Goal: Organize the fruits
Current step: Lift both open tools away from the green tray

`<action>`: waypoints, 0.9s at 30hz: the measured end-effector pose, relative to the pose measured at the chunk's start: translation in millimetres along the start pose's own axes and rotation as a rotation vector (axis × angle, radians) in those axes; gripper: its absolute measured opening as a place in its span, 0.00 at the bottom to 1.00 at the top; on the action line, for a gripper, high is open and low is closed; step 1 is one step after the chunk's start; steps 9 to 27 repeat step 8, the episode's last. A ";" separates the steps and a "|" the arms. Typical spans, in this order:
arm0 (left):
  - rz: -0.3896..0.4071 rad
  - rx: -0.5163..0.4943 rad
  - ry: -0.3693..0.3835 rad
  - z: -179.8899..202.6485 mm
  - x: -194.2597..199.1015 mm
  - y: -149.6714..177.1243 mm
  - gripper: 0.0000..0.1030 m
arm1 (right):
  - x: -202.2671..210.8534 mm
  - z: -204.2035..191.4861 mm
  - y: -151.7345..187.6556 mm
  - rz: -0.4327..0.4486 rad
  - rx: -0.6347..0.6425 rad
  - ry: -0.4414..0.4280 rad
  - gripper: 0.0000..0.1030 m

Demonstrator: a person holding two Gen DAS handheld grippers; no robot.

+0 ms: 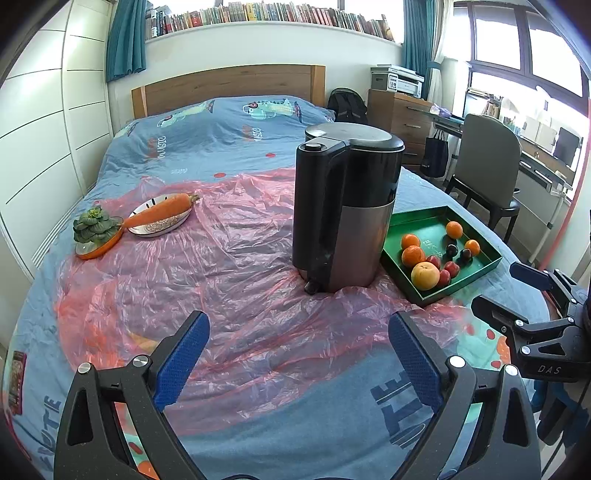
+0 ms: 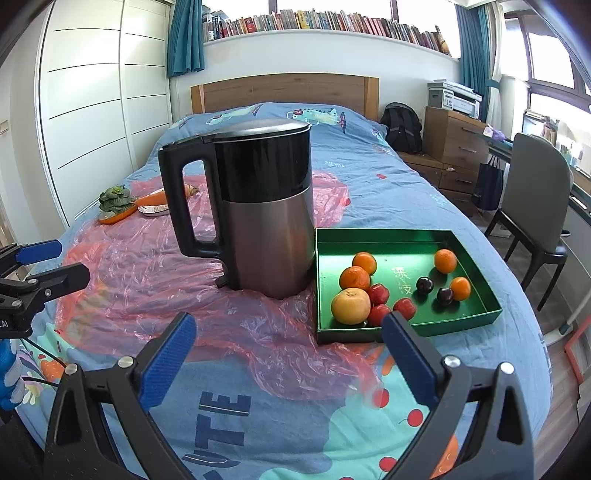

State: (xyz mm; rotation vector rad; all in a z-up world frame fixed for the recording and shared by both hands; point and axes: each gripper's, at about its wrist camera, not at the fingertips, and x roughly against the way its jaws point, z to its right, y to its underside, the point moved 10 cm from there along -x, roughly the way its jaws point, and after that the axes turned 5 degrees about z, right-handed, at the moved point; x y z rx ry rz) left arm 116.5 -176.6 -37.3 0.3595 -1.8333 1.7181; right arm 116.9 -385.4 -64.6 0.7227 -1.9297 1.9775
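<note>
Bed (image 1: pixel 221 155) under pink plastic sheet (image 1: pixel 236 236) — bookshelf (image 1: pixel 266 14) above; both claws wide, empty.

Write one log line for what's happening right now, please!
left hand-held gripper: open, empty | right hand-held gripper: open, empty | fruits: in green tray | kettle: upright beside tray | carrot: on plate

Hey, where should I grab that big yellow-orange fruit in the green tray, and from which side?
Grip the big yellow-orange round fruit across its widest middle, coming from above. It sits in the near left corner of the green rectangular tray, with the tray walls beside it and small red fruits touching its right, so a level approach looks blocked. The open right gripper is probably nearer.
</note>
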 end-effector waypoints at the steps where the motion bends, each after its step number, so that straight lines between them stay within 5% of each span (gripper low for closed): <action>1: -0.001 0.002 0.001 -0.1 0.0 0.3 0.93 | -0.7 -0.1 0.6 -0.002 0.000 0.001 1.00; 27: -0.012 0.015 -0.018 -4.7 -2.7 3.7 0.93 | -1.6 -0.4 1.5 -0.003 -0.001 0.002 1.00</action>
